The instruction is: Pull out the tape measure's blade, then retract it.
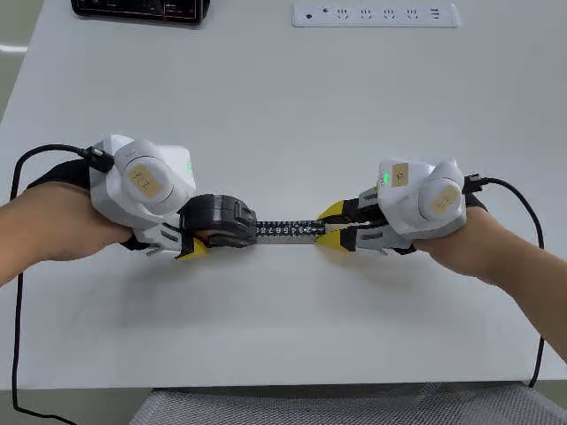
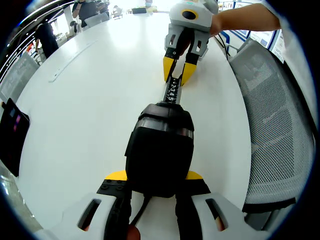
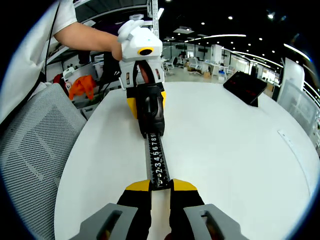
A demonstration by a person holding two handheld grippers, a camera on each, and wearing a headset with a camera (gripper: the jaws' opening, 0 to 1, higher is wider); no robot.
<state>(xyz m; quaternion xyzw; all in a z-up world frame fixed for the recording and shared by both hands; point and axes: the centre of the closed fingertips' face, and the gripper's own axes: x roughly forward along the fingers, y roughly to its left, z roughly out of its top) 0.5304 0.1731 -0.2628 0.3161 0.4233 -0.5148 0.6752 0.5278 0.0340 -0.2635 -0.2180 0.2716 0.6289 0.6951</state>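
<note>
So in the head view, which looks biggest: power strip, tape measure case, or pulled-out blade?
1. Power strip, longest, but farther away.
2. Tape measure case, nearly alike in area; ranking unsure.
3. Blade, clearly smallest.

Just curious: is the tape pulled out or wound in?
Out, partly: the numbered blade spans from the case to the right gripper.

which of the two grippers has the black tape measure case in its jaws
The left gripper, on the left of the head view: its jaws are clamped on the black case. The right gripper pinches only the end of the blade.
</note>
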